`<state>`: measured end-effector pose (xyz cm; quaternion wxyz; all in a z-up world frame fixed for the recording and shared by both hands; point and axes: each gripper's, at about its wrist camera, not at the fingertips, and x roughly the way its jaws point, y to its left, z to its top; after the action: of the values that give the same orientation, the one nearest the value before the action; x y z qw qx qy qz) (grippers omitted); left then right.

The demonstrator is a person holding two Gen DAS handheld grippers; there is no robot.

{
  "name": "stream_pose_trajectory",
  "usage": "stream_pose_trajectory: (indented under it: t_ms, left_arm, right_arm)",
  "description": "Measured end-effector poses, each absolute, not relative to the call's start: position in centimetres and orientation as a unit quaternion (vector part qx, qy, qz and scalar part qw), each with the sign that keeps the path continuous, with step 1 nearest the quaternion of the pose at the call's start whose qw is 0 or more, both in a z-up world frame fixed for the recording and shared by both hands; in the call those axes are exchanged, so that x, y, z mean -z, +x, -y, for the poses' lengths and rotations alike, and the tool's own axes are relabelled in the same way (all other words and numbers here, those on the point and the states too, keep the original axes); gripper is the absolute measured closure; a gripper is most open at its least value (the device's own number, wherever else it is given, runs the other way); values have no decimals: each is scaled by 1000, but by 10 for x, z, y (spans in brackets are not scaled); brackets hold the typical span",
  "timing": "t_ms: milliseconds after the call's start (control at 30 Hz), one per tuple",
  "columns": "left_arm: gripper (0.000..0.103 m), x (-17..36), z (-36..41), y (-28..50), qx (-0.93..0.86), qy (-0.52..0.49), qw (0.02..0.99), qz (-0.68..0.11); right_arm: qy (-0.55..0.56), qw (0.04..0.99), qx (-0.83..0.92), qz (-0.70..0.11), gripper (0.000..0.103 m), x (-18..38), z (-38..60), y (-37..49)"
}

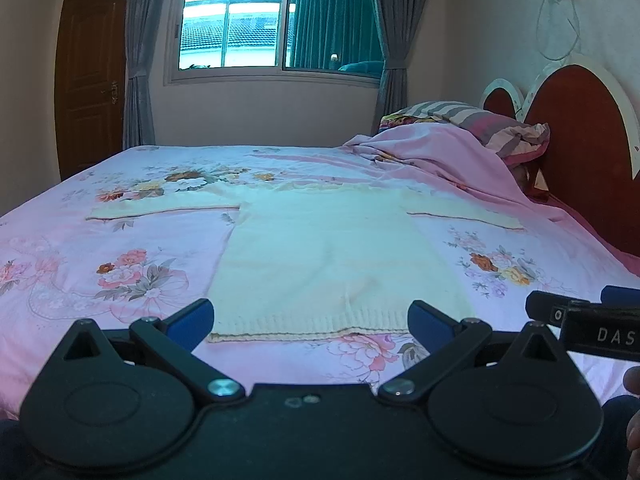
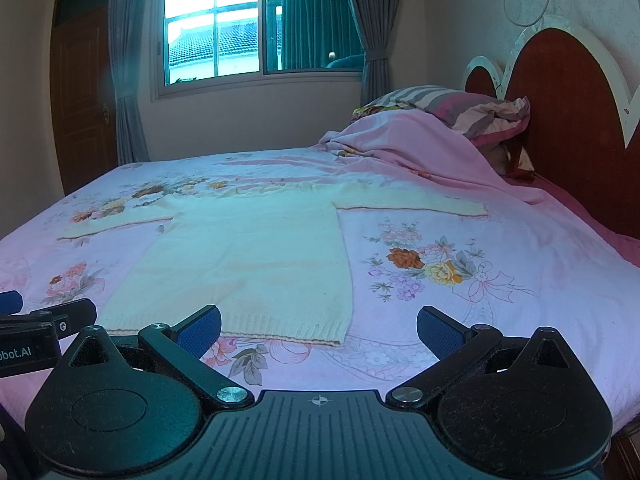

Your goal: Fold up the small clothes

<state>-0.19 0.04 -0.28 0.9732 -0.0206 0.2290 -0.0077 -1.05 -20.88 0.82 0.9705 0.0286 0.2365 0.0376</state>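
Both grippers, the left gripper (image 1: 311, 316) and the right gripper (image 2: 319, 322), are being held spread and empty just short of the hem of the cream knitted sweater (image 1: 332, 256), which is lying flat, sleeves outstretched, on the floral bedsheet (image 1: 132, 276). One sleeve cuff is probably best being pinched first and carried across the body, keeping the knit flat.

Floral bedsheet (image 1: 132, 264), striped pillow (image 1: 472, 120) — window (image 1: 256, 20), wooden door (image 1: 88, 80).
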Motion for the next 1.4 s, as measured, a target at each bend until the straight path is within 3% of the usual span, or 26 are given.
stream_pose_trajectory:
  t_ms: [1400]
  left_arm:
    - [1, 4, 1, 4, 13, -14, 973, -232]
  right_arm:
    - [33, 970, -44, -239, 0, -8, 207, -5]
